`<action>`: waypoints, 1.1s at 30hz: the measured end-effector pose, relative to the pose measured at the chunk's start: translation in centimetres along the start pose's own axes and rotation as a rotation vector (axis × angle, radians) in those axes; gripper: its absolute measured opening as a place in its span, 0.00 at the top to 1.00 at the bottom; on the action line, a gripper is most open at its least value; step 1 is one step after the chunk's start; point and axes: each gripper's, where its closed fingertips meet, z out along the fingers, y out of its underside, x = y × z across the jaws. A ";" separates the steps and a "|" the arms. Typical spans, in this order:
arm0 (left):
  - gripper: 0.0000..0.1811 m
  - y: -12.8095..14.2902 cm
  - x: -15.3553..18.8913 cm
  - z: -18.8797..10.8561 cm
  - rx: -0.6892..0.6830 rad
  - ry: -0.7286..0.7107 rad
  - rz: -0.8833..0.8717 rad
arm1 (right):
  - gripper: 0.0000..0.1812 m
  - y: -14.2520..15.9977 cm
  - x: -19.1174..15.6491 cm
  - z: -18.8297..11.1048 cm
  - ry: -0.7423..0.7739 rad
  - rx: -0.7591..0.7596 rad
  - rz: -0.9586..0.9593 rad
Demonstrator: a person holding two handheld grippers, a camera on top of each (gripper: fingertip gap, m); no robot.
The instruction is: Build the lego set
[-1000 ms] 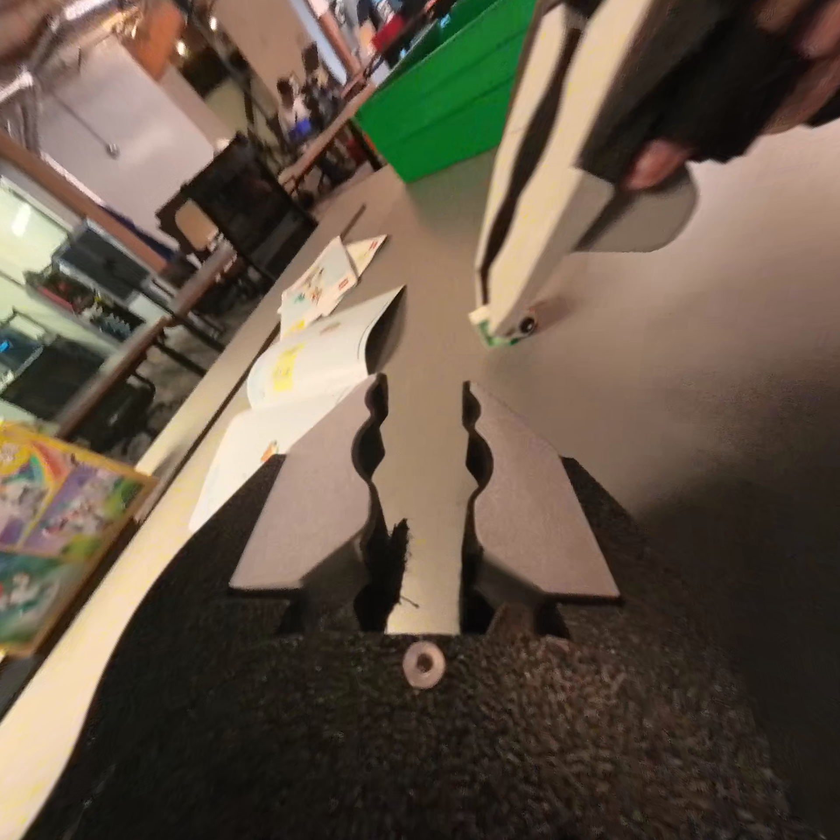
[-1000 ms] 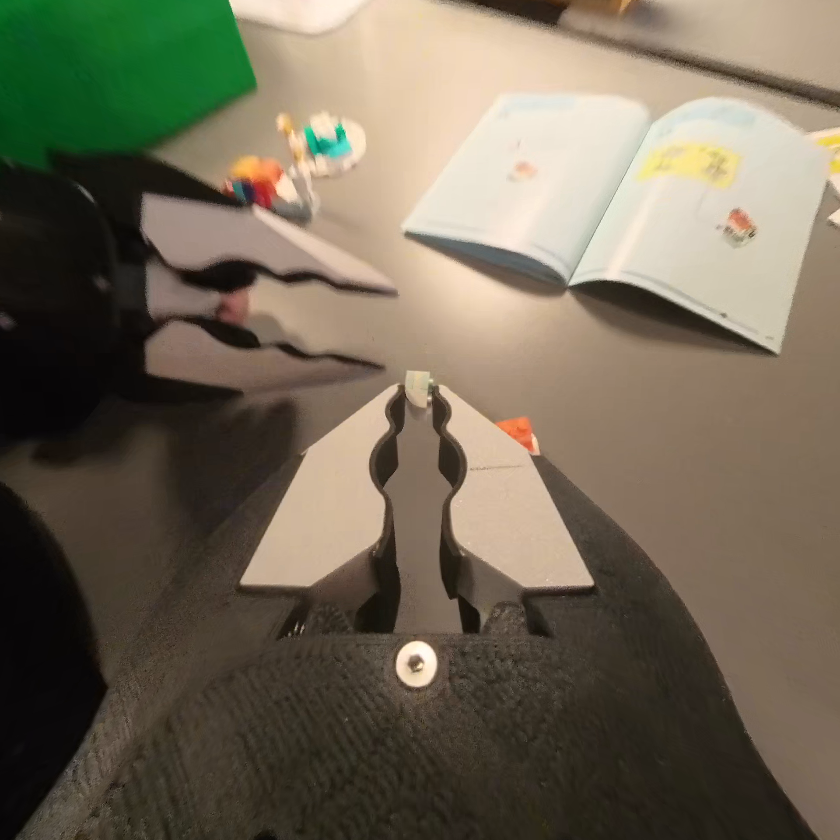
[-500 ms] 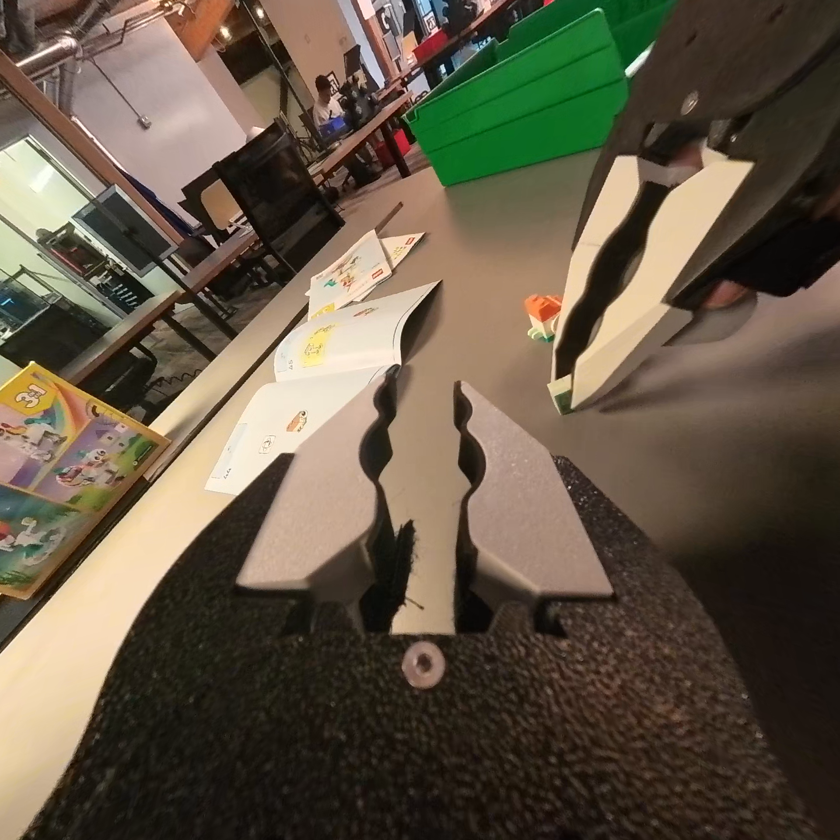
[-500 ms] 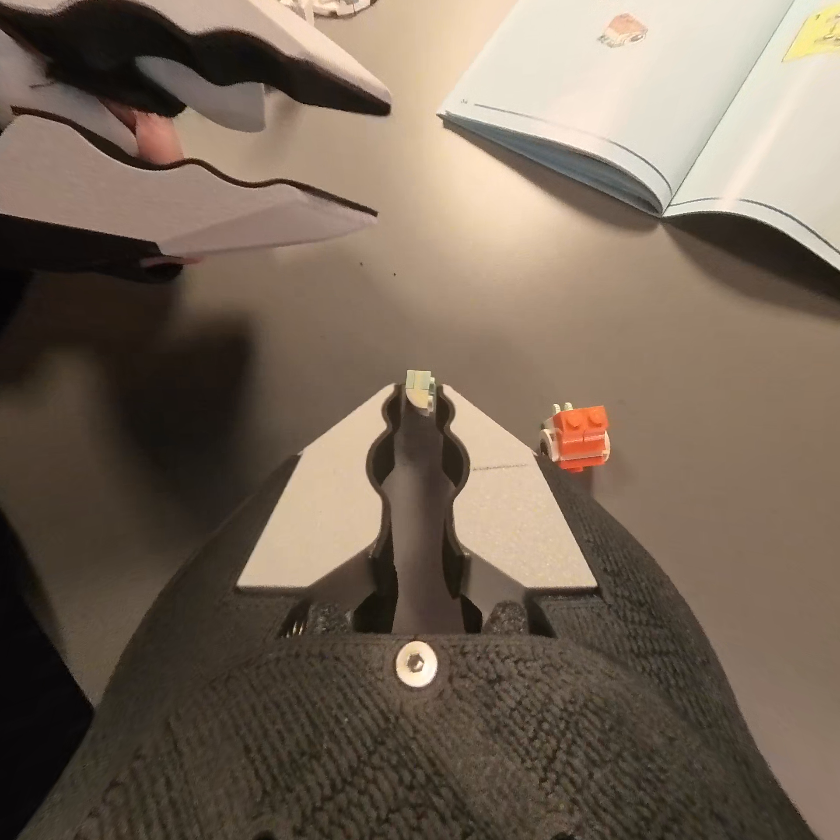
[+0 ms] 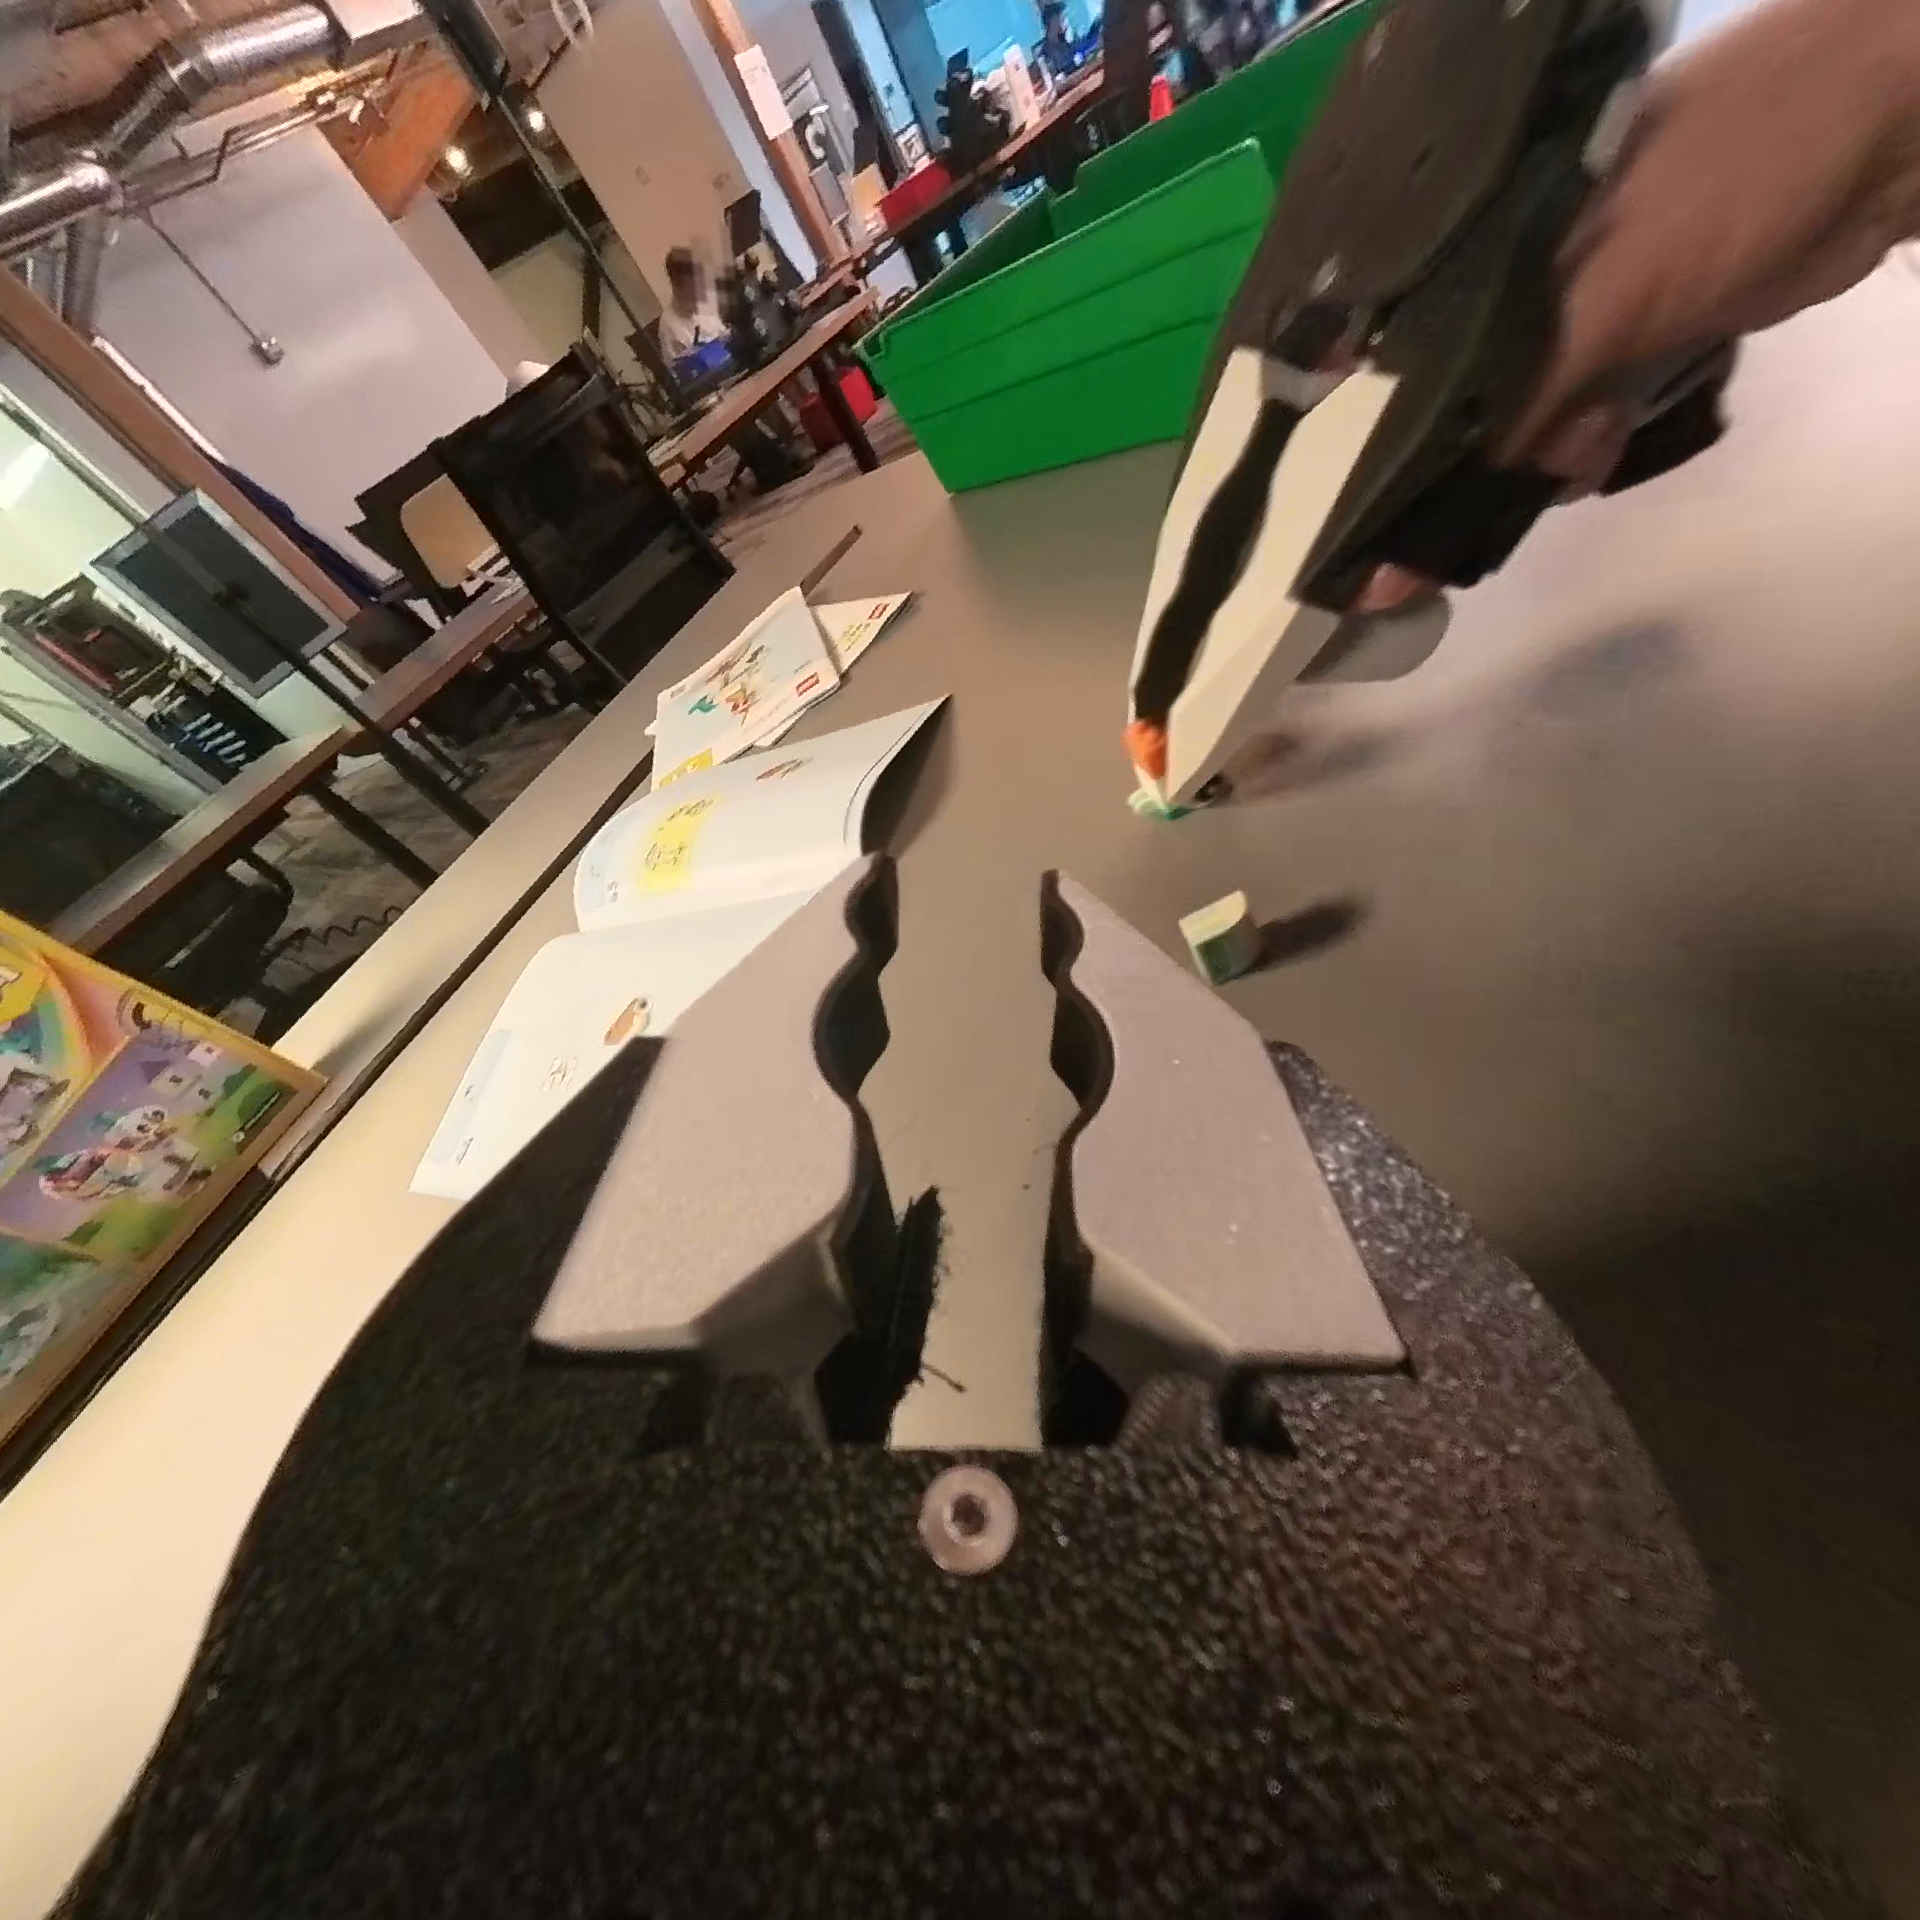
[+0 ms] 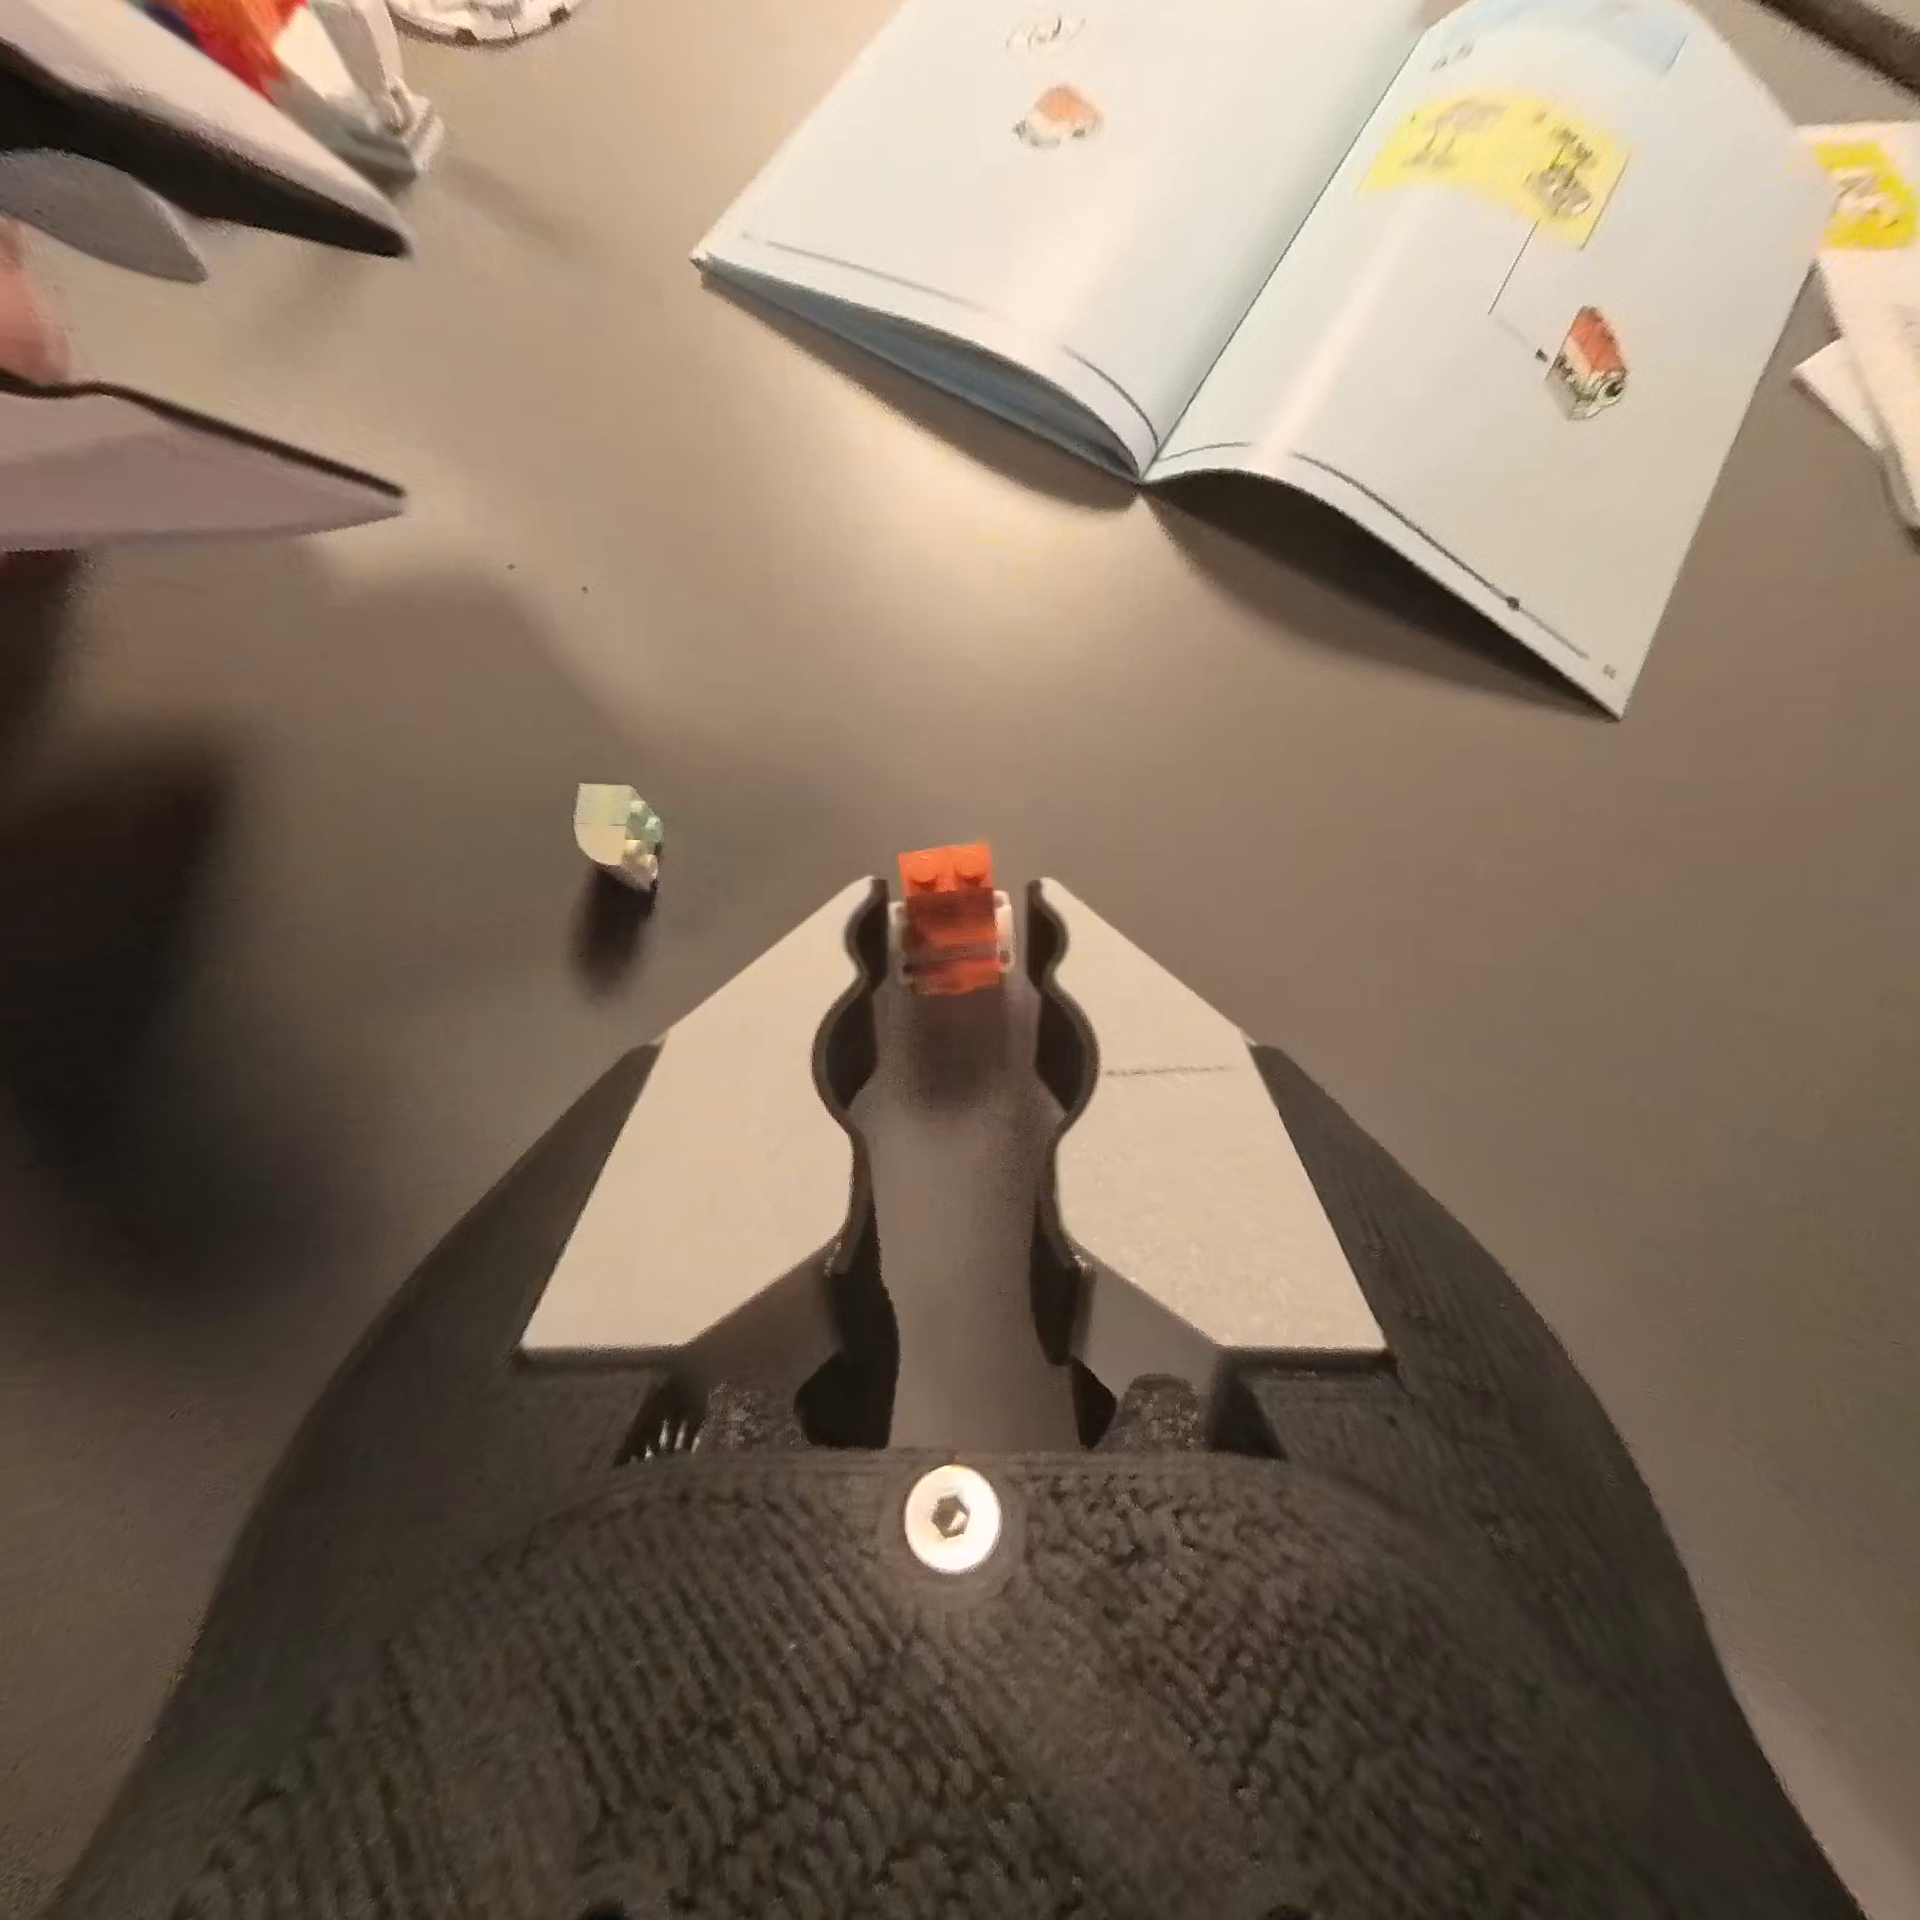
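Observation:
My right gripper (image 6: 953, 896) is open, its tips low on the grey table, close on either side of a small orange-and-white lego piece (image 6: 948, 920). I see a slight gap at each side of the piece. A pale green lego piece (image 6: 618, 836) lies loose on the table just left of it. In the left wrist view the right gripper (image 5: 1155, 774) comes down from the upper right, with the orange piece (image 5: 1143, 740) at its tips and the pale green piece (image 5: 1221, 940) nearer. My left gripper (image 5: 966, 883) is open and empty, and also shows in the right wrist view (image 6: 403, 374).
An open instruction booklet (image 6: 1247, 260) lies beyond the pieces, also seen in the left wrist view (image 5: 748, 831), with leaflets (image 5: 769, 696) past it. Small built lego models (image 6: 353, 104) stand at far left. Green bins (image 5: 1060, 343) sit at the table's far end. The lego box (image 5: 104, 1122) lies by the left edge.
My right gripper let go of the pale green piece, which now lies on the table. It moved right and opened wider around the orange-and-white piece. My left gripper stayed open.

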 end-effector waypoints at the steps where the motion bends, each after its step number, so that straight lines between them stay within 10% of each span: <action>1: 0.86 -0.3 0.3 0.0 0.017 0.017 0.003 | 0.88 -0.1 0.1 0.1 -0.010 0.005 0.022; 12: 0.76 -3.7 0.9 2.9 0.109 0.062 0.034 | 0.89 -7.4 -3.1 -5.0 -0.711 0.430 0.714; 18: 0.83 -5.3 1.9 3.7 0.154 0.050 0.067 | 0.88 -7.4 -4.3 -5.8 -0.860 0.434 0.794; 33: 0.85 -1.1 4.5 7.1 -0.276 0.310 -0.210 | 0.76 -4.1 0.1 -4.7 -0.362 0.423 0.394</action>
